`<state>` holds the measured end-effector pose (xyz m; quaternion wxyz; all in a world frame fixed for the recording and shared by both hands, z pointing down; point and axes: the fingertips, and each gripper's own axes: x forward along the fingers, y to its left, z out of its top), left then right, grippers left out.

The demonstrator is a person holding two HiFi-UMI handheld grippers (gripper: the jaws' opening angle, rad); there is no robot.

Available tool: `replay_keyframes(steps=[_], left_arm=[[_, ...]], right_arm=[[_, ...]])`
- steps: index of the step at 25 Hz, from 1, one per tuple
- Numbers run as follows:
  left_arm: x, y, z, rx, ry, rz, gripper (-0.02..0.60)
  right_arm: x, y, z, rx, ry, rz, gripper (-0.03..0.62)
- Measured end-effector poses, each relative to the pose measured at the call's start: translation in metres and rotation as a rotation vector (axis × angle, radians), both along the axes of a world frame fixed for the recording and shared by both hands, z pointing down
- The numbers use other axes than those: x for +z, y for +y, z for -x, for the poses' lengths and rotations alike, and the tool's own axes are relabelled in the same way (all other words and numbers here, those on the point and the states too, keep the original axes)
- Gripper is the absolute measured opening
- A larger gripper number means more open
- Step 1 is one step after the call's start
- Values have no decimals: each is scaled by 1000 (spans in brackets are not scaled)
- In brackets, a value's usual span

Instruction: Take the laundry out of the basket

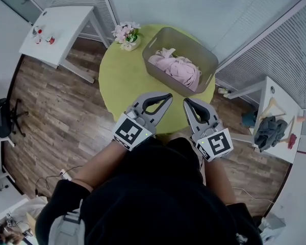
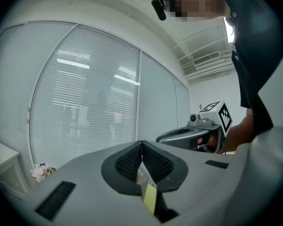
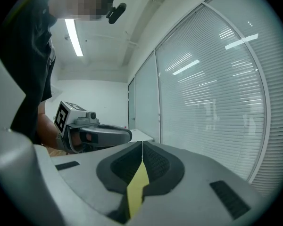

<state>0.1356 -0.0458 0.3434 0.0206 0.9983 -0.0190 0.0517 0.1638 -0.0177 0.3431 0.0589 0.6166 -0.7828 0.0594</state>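
Observation:
A grey basket (image 1: 210, 60) stands on the far right part of the round green table (image 1: 123, 86), and pink laundry (image 1: 178, 69) lies heaped inside it. My left gripper (image 1: 168, 96) and right gripper (image 1: 186, 101) hover side by side over the table's near edge, short of the basket. Both are shut with nothing between their jaws. In the left gripper view the shut left gripper (image 2: 141, 143) points at the window blinds, with the right gripper's body (image 2: 193, 135) beside it. In the right gripper view the shut right gripper (image 3: 142, 143) also faces the blinds. The basket is hidden in both gripper views.
A vase of pink flowers (image 1: 126, 34) stands at the table's far left edge. A white side table (image 1: 66, 29) with small items is at the upper left. A white desk (image 1: 275, 121) with dark clothes and a hanger is at the right. An office chair (image 1: 2, 119) stands left.

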Motion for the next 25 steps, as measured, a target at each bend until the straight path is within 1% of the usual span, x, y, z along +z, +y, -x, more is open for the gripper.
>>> replay_keyframes(steps=[3, 6, 8, 11, 14, 17, 20, 23, 25], left_arm=[[5, -13, -8, -31, 4, 15, 11], [12, -26, -17, -72, -8, 19, 11], [13, -36, -25, -112, -1, 26, 11], [10, -50, -35, -168, -7, 8, 11], [9, -61, -45, -236, 1, 11, 11], [10, -72, -54, -297, -17, 2, 11], [15, -80, -66, -366, -22, 11, 11], [20, -86, -79, -429, -3, 20, 11], [24, -89, -86, -464, -4, 23, 11]], right_arm=[[1, -14, -11, -25, 7, 5, 23], [7, -29, -26, -55, -2, 13, 23], [10, -40, -35, -85, -4, 20, 23], [9, -57, -47, -145, 1, 24, 23], [8, -71, -60, -206, -4, 26, 23], [9, -82, -73, -259, -4, 28, 23], [14, -91, -88, -310, -11, 36, 23], [22, -100, -104, -347, -22, 53, 23], [29, -106, -114, -361, -27, 71, 25]])
